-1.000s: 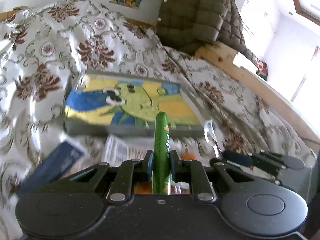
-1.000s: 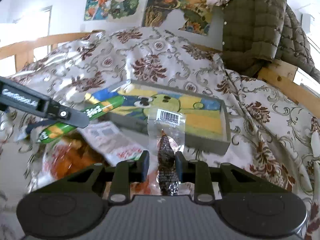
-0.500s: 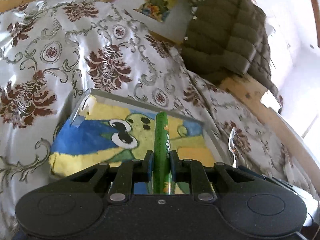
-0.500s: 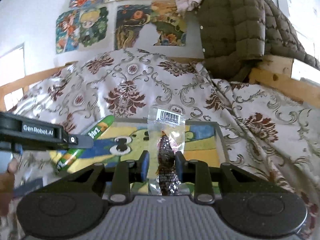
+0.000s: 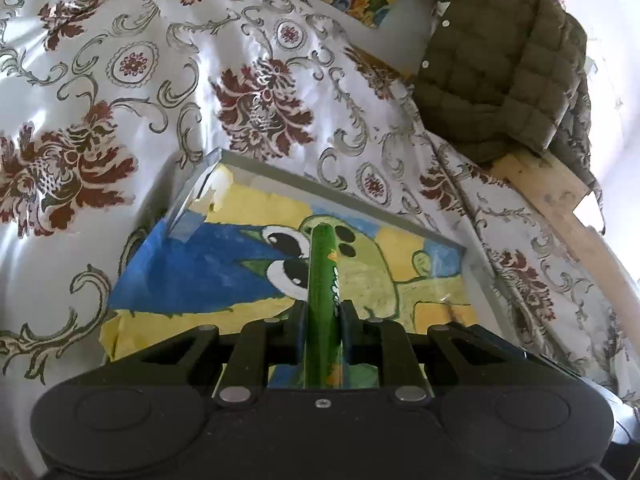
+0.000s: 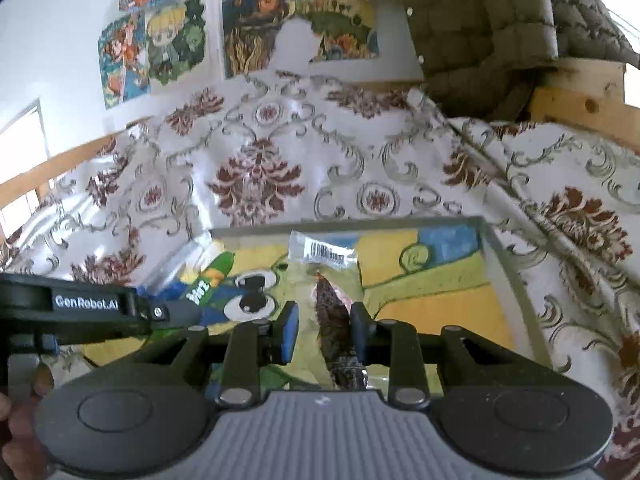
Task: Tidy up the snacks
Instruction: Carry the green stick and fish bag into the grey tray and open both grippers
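Observation:
My left gripper [image 5: 323, 314] is shut on a long green snack stick [image 5: 321, 276] that points forward over a clear-walled tray [image 5: 340, 197] with a cartoon frog picture on its floor. The right wrist view shows that same gripper [image 6: 176, 314] coming in from the left, with the green stick [image 6: 212, 276] hanging above the tray's left part. My right gripper [image 6: 324, 322] is shut on a clear packet [image 6: 326, 254] with a barcode and a dark brown snack inside. It holds the packet over the middle of the tray [image 6: 510, 280].
The tray rests on a shiny floral bedspread [image 5: 248, 112]. An olive quilted jacket [image 5: 500, 60] hangs over a wooden bed frame [image 5: 560, 200] at the back right. Posters [image 6: 256, 28] cover the wall. A person's hand [image 6: 16, 420] shows at the lower left.
Both grippers have moved forward over the tray with their snacks still held. The loose snacks on the bedspread in front of the tray have dropped out of view.

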`<state>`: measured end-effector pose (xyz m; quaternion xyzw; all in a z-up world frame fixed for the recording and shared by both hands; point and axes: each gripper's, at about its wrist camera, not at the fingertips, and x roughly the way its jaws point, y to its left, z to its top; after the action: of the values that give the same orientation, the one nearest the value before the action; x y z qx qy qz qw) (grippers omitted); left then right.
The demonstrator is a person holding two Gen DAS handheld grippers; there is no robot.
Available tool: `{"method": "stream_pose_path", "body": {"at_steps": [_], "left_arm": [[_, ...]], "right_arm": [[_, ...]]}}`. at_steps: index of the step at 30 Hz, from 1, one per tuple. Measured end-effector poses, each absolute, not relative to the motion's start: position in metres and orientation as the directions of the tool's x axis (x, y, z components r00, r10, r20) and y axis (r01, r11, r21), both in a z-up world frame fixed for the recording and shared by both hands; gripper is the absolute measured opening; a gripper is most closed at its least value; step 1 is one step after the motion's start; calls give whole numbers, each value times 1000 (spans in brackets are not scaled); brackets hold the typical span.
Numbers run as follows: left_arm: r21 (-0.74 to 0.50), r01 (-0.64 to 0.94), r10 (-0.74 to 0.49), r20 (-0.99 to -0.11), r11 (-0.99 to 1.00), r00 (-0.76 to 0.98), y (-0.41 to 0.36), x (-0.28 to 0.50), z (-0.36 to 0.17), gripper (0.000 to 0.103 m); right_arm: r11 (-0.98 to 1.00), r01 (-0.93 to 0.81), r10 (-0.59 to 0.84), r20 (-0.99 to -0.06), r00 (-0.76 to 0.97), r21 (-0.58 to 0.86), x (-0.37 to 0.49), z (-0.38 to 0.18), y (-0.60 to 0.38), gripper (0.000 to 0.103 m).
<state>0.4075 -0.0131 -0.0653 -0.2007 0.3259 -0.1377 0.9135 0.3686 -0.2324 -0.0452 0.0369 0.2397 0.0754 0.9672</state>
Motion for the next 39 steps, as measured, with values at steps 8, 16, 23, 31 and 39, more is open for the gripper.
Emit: {"method": "stream_pose_path", "body": {"at_steps": [8,16,23,31,39], "left_arm": [[-403,110,-351,-595,909,723,-19,409,-73,19],[-399,115,-353,-595,910,723,-18,405,-70,32],[-442,115,-374,-563,890,737,-15,393,-59,53],[-368,113,-290,-473,923,832,-9,354,-23,88],[-278,126,-231,-389,952,892,-4,295,14,102]], "right_arm": [[984,-154,176,-500,848,86,368,-57,-227,30],[981,-150,195,-529,826,127,366,-57,-235,53],[982,-142,185,-503,844,123,350,-41,-238,76],[984,-96,152,-420,894,152,315,-10,-252,93],[984,-86,132,-308,942,158,267,23,-257,103]]}}
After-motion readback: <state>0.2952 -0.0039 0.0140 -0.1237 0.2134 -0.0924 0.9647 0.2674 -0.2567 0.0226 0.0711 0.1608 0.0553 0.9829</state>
